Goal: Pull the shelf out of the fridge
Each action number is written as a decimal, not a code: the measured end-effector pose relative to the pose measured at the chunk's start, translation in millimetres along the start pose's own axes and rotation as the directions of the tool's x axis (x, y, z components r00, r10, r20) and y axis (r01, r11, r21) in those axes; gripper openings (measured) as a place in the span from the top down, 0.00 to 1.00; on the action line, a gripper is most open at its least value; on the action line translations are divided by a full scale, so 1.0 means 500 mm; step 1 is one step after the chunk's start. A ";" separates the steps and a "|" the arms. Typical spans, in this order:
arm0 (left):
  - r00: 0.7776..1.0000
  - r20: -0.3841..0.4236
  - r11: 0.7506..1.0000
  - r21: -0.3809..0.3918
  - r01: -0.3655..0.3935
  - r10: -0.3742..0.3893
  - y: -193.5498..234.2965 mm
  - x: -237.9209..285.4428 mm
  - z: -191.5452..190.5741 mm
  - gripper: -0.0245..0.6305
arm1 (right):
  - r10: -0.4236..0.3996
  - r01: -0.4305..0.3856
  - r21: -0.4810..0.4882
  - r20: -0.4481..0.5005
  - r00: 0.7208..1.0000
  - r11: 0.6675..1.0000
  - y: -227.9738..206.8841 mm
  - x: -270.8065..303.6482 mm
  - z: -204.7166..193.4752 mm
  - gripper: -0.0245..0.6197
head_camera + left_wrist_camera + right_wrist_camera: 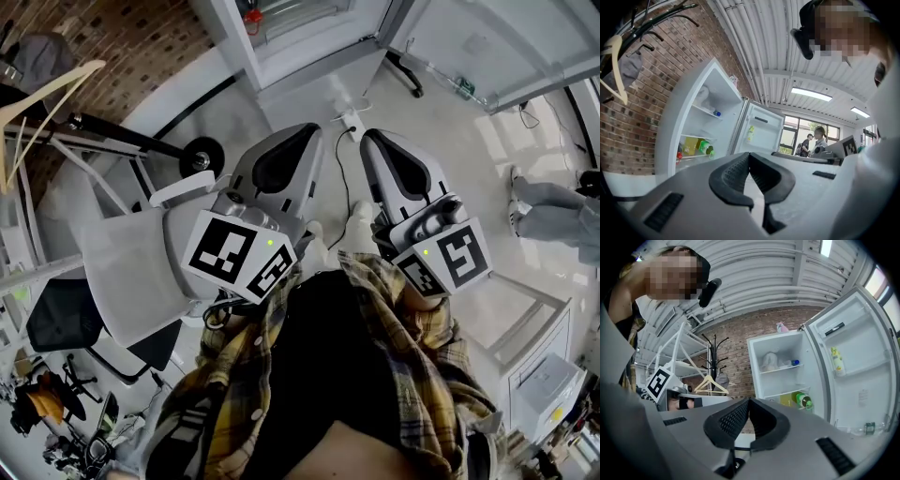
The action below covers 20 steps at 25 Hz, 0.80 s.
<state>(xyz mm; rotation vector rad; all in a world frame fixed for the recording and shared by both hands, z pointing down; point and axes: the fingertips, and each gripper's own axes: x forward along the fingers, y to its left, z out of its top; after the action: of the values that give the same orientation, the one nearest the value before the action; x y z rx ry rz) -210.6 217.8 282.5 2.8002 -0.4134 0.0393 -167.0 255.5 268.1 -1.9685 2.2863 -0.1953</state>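
White fridge point(787, 366): stands open against the brick wall point(736, 341), with its door point(855, 357) swung out to the right.
Upper shelf point(780, 370): carries a white bag point(769, 361) and a small blue-capped bottle point(792, 363).
Lower shelf point(783, 393): carries a yellow carton point(788, 400) and a green bottle point(802, 400).
Shelf to pull: the task names neither, so I cannot tell which is meant.
Left gripper point(749, 157): fingers point(733, 176) pressed together with nothing between them. It points level towards the fridge.
Right gripper point(749, 401): fingers point(726, 420) likewise pressed together and empty, pointing level.
Shelf relative to fingers: well apart, no contact. The fridge sits left of the left fingertips in the left gripper view and right of the right fingertips in the right gripper view. That puts it far ahead, roughly between the two lines of aim.
Step in hand (judged): the approach; no grasp has begun.
How to do it well (judged):
- Spread both pairs of fingers before reaching the cabinet.
- Bring each gripper to one end of the shelf's front edge.
- Pinch the edge only, clear of bottle and carton.
- Draw straight out and level, both sides together.
Risk (judged): a tilted or one-sided pull could jam the shelf in its rails or tip the load off the front.
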 end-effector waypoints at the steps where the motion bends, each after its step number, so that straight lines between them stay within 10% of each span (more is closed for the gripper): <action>1: 1.000 -0.001 1.000 -0.001 0.001 -0.001 0.005 0.007 0.000 0.96 | 0.001 -0.001 0.000 -0.004 1.000 1.000 -0.004 0.006 -0.002 0.93; 20: 0.986 0.087 0.989 0.002 -0.145 0.144 0.035 0.251 0.036 0.96 | 0.191 -0.192 -0.012 -0.022 0.981 0.981 -0.235 0.090 0.035 0.93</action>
<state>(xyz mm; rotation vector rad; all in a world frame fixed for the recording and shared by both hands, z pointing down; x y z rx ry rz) -95.6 161.6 279.3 2.7828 -0.6381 -0.0493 -56.0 193.6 271.3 -1.7451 2.4775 -0.1824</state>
